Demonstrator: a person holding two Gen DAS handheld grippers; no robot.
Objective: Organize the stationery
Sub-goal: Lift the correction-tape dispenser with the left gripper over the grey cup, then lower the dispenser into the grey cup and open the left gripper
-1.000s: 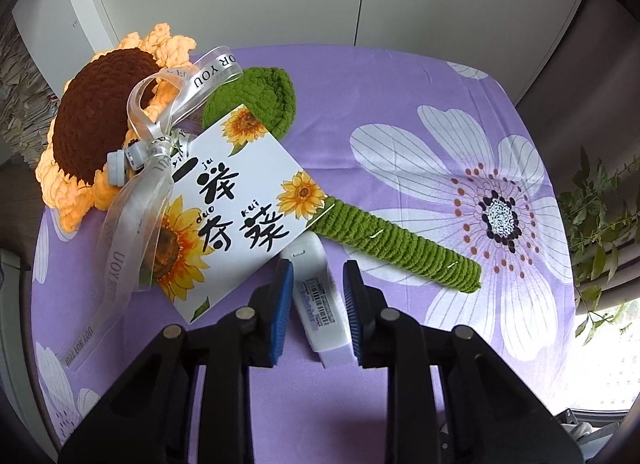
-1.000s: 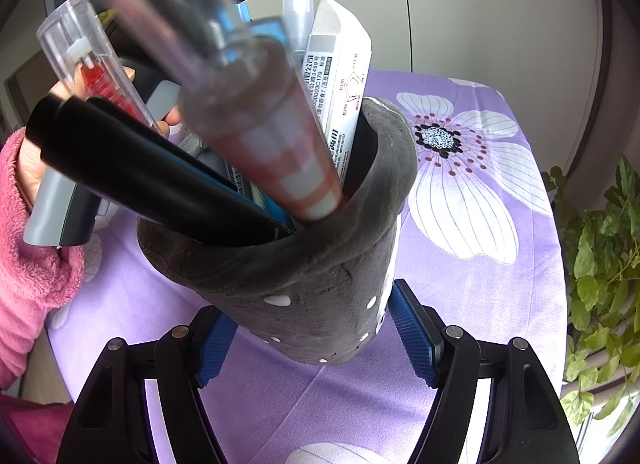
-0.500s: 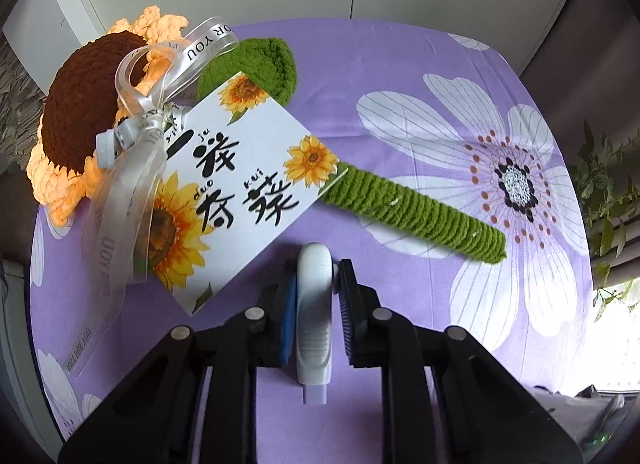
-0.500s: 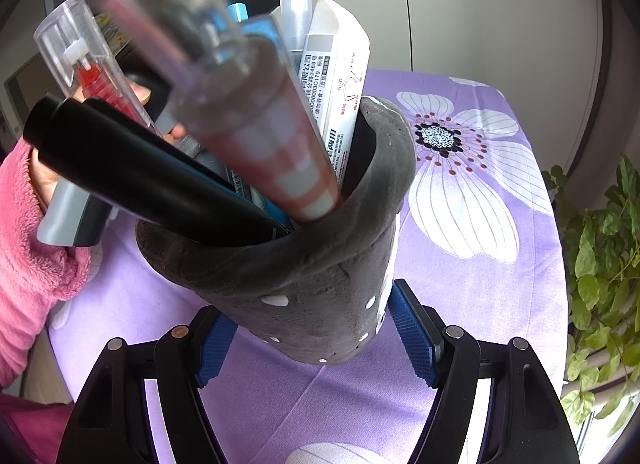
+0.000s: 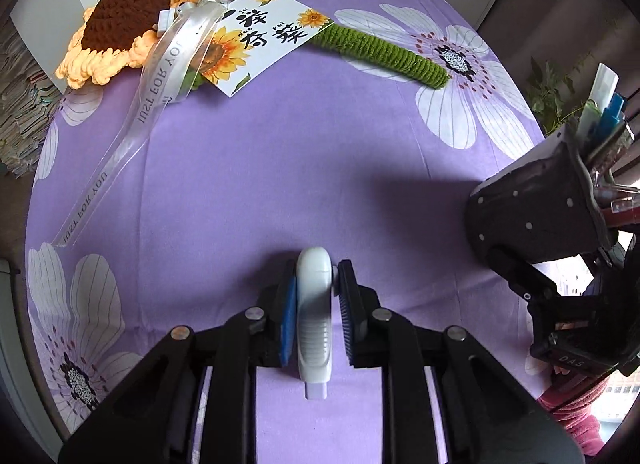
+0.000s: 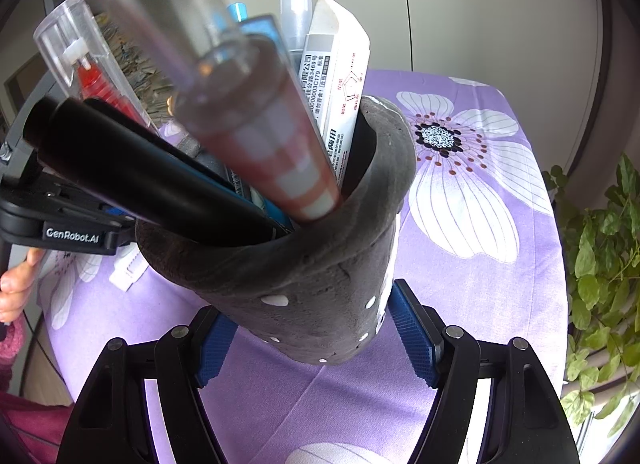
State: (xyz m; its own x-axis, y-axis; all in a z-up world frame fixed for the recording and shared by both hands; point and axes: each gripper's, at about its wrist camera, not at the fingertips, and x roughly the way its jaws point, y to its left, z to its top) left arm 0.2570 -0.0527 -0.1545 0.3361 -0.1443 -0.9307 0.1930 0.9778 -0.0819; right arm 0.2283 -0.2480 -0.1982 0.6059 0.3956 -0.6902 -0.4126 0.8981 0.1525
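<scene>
— Lifted clear of the sunflower card now: white correction tape clamped between the left gripper pads, off the purple cloth, carried toward 3 o'clock.

— And the holder?

— Grey felt pen cup at 3 o'clock in the left view, tilted, squeezed by the right gripper, already crowded with pens.

— How to seat it?

— Probably aim for the gap by the white eraser; enter narrow end first, release only once inside.
</scene>
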